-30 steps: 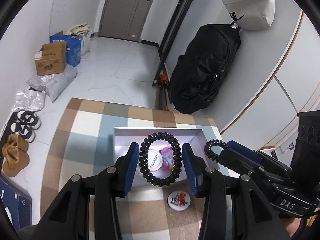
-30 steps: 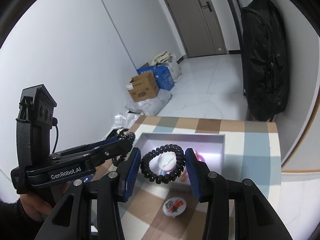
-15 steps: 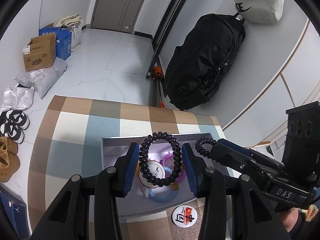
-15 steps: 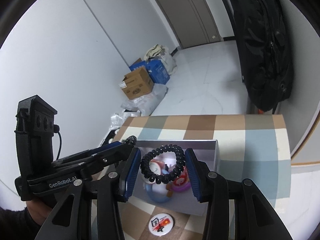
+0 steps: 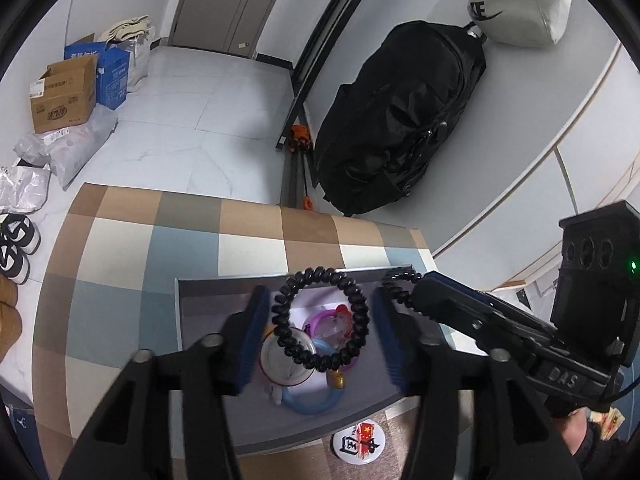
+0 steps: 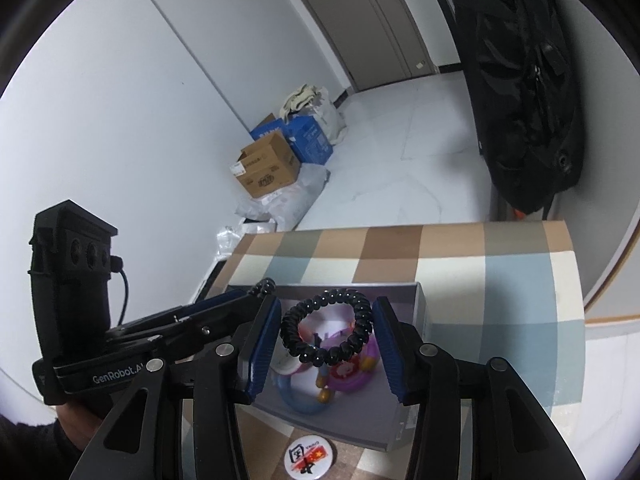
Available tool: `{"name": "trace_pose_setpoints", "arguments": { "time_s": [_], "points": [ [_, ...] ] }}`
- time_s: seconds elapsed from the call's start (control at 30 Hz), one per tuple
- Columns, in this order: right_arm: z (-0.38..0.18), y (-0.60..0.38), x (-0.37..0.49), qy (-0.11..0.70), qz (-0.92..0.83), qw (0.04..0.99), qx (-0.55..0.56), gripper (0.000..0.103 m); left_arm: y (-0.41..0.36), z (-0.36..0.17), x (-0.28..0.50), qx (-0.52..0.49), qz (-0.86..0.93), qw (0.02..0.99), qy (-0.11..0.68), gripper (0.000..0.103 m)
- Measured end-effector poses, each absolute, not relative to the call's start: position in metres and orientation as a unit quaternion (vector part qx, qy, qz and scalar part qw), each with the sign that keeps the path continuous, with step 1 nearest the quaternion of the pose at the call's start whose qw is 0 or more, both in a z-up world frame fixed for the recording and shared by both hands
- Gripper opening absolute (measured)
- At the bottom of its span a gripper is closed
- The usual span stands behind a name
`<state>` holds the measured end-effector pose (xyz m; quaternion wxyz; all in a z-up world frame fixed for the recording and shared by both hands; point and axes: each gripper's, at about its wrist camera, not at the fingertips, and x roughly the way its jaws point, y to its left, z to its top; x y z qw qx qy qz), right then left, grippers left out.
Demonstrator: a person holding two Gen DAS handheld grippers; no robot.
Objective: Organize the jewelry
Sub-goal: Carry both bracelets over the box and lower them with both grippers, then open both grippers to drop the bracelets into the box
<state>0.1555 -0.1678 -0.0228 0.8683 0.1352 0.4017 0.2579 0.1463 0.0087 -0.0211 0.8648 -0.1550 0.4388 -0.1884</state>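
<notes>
Each pair of tongs, left [image 5: 320, 330] and right [image 6: 326, 338], pinches a black coil bracelet [image 5: 320, 320] above the open box [image 5: 208, 280]. Next, I judge, spread them so both bracelets drop in.

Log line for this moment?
left tongs: shut on black bracelet | right tongs: shut on second black bracelet | both over box | badge outside on table

I see white walls [image 6: 132, 128] and a pale marble-like floor [image 5: 192, 120]. A grey door [image 5: 228, 0] stands at the far end. A black backpack [image 5: 400, 128] leans against the wall, and cardboard boxes [image 5: 64, 96] sit beside the opposite wall. The table wears a checked cloth [image 5: 120, 248].
</notes>
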Motion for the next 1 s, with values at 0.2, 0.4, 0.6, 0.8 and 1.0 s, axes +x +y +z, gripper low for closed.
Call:
{"name": "trace_pose_setpoints", "arguments": {
  "time_s": [0.2, 0.4, 0.6, 0.8, 1.0],
  "points": [
    [-0.011, -0.174, 0.149, 0.367, 0.261, 0.881, 0.146, 0.077, 0.014, -0.015, 0.141, -0.162, -0.199, 0.874, 0.413, 0.070],
    [-0.011, -0.181, 0.149, 0.362, 0.249, 0.886, 0.148, 0.091, 0.009, -0.021, 0.138, -0.140, -0.178, 0.877, 0.424, 0.070],
    [-0.014, -0.184, 0.148, 0.365, 0.240, 0.887, 0.148, 0.100, 0.007, -0.019, 0.129, -0.118, -0.163, 0.885, 0.421, 0.070],
    [-0.013, -0.186, 0.140, 0.359, 0.226, 0.895, 0.136, 0.103, 0.009, -0.021, 0.111, -0.114, -0.139, 0.891, 0.418, 0.070],
    [-0.016, -0.190, 0.127, 0.362, 0.217, 0.898, 0.126, 0.103, 0.009, -0.019, 0.095, -0.106, -0.127, 0.895, 0.414, 0.071]
  ]
}}
